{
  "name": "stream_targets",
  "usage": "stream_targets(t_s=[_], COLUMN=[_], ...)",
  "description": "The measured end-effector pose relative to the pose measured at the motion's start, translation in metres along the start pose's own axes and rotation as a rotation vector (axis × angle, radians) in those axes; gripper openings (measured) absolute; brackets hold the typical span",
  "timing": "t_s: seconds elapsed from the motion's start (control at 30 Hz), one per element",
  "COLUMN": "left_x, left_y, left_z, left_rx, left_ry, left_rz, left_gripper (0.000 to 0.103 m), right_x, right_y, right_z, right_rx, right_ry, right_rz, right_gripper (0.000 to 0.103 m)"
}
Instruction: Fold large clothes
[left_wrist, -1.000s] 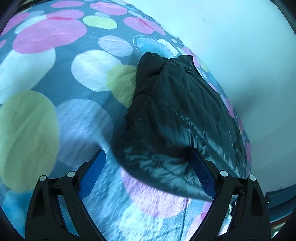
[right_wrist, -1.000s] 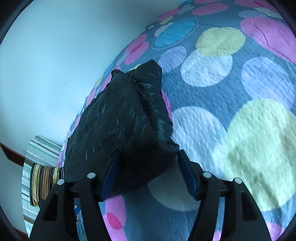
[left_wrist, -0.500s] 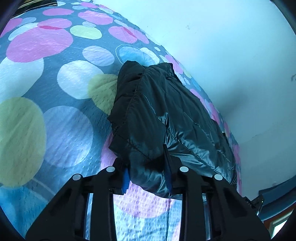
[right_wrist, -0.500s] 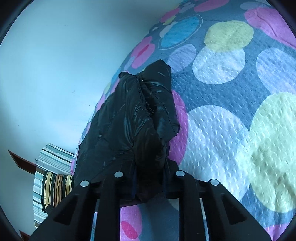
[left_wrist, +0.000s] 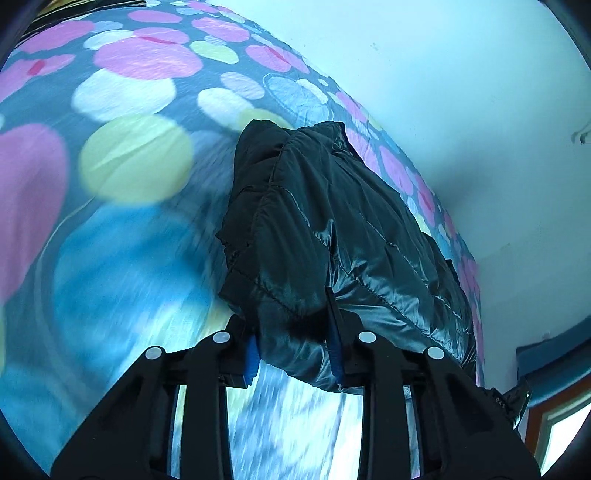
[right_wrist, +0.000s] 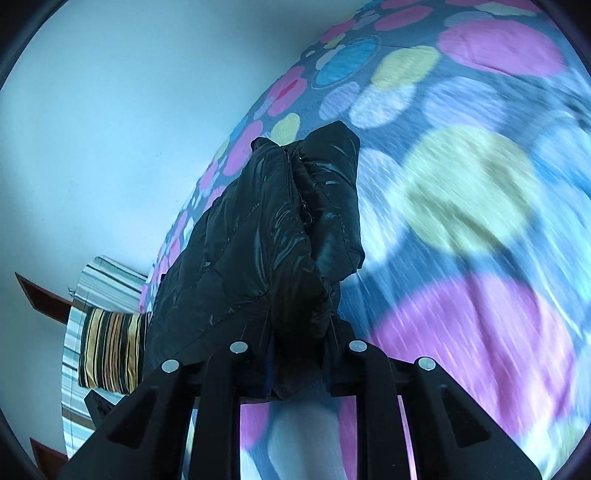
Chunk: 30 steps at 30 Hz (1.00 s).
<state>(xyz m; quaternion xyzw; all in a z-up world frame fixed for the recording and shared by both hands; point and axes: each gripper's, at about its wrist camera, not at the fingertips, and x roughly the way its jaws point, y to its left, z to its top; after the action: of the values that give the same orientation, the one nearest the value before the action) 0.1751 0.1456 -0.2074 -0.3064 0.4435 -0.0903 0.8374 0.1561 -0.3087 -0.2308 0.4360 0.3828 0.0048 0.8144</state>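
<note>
Left wrist view: left tongs (left_wrist: 291, 347), lower centre, had just clamped on near hem of black jacket (left_wrist: 332, 236) on dotted bedspread (left_wrist: 133, 158). Keep pinch deep.

Right wrist view: right tongs (right_wrist: 295, 354) likewise pinching jacket (right_wrist: 258, 236), centre frame. Judgement: lift both corners evenly, carry fold toward collar.

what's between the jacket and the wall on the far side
Only a narrow strip of the spotted bedspread lies between the black jacket and the wall, seen in the left wrist view.

light: cool, bluish, even | blur: bedspread (left_wrist: 122, 258) streaked by motion | sheen: jacket (left_wrist: 332, 236) | edges: fisheye-curved, dark corners
</note>
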Motion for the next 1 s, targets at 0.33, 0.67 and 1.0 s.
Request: stream_targets(t_s=[0.33,0.67,1.0], left_x=[-0.022,-0.025,-0.031], left_y=[0.018,0.015,0.014], left_z=[-0.038,-0.042,-0.045], left_rx=[0.029,0.081,0.131], left_ry=[0.021,-0.01,-0.029], left_rz=[0.013,0.085,0.146], left_gripper=[0.031,0.05,0.07], right_x=[-0.028,-0.036,-0.064], right_y=[-0.024,-0.038,-0.047], right_z=[-0.035,-0.04,-0.045], right_rx=[0.005,0.059,0.054], right_ry=[0.04,0.043,0.013], right_rz=[0.002,0.049,-0.002], right_gripper=[0.02,0.033,0.045])
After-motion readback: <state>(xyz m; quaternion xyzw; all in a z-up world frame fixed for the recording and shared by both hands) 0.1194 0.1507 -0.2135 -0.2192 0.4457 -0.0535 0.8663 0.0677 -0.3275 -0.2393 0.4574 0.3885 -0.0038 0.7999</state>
